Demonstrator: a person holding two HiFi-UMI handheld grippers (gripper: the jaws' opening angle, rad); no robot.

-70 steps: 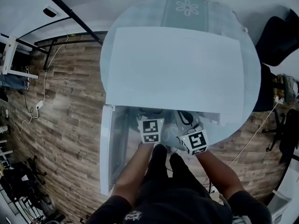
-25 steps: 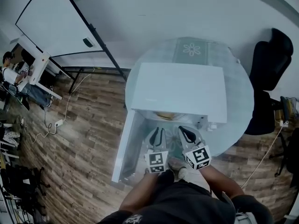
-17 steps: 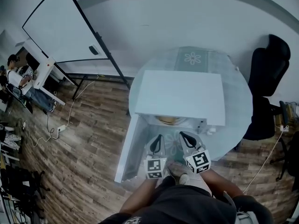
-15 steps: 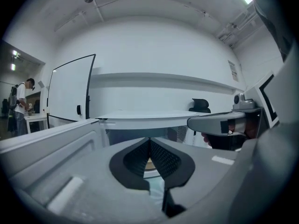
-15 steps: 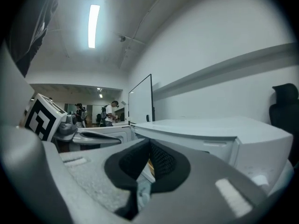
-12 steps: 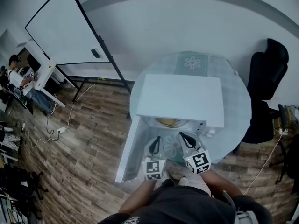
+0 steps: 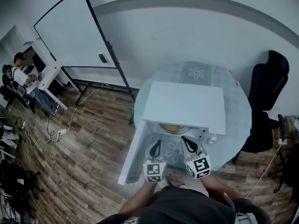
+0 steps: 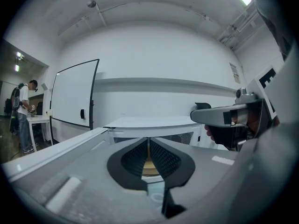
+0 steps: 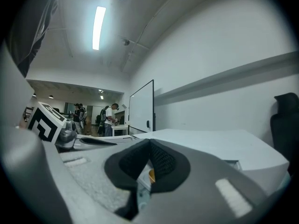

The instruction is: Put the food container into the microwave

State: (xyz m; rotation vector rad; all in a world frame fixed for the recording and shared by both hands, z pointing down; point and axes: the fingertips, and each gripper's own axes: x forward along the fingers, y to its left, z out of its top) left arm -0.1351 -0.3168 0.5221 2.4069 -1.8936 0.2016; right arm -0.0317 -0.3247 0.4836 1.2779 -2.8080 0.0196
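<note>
The food container [image 7: 172, 128] sits inside the microwave [image 7: 184, 104], straight ahead of both your grippers and well beyond their tips. Through each gripper view it shows only as a yellowish sliver in the slit below the closed tips.

Your left gripper [image 7: 156, 144] has its jaws pressed together at the tips with nothing between them. Your right gripper [image 7: 185, 141] is likewise closed and empty. The two sit side by side just in front of the microwave's opening, pointing into it, with the right one a little nearer the cavity. Their marker cubes, left [image 7: 153, 171] and right [image 7: 198, 166], face up toward your head.

The microwave door [image 7: 133, 155] hangs open, swung out to the left of your left gripper and running alongside it. The microwave stands on a round glass-topped table [image 7: 236, 125]. Past the microwave from your jaws, a placemat with a flower print [image 7: 198, 72] lies on the far side of the table.

A black office chair [image 7: 271, 83] stands off to the right of your right gripper. Far to the left of your left gripper are a whiteboard on a stand [image 7: 70, 31] and people at a white desk [image 7: 21, 62]. The floor [image 7: 84, 139] is wood plank.
</note>
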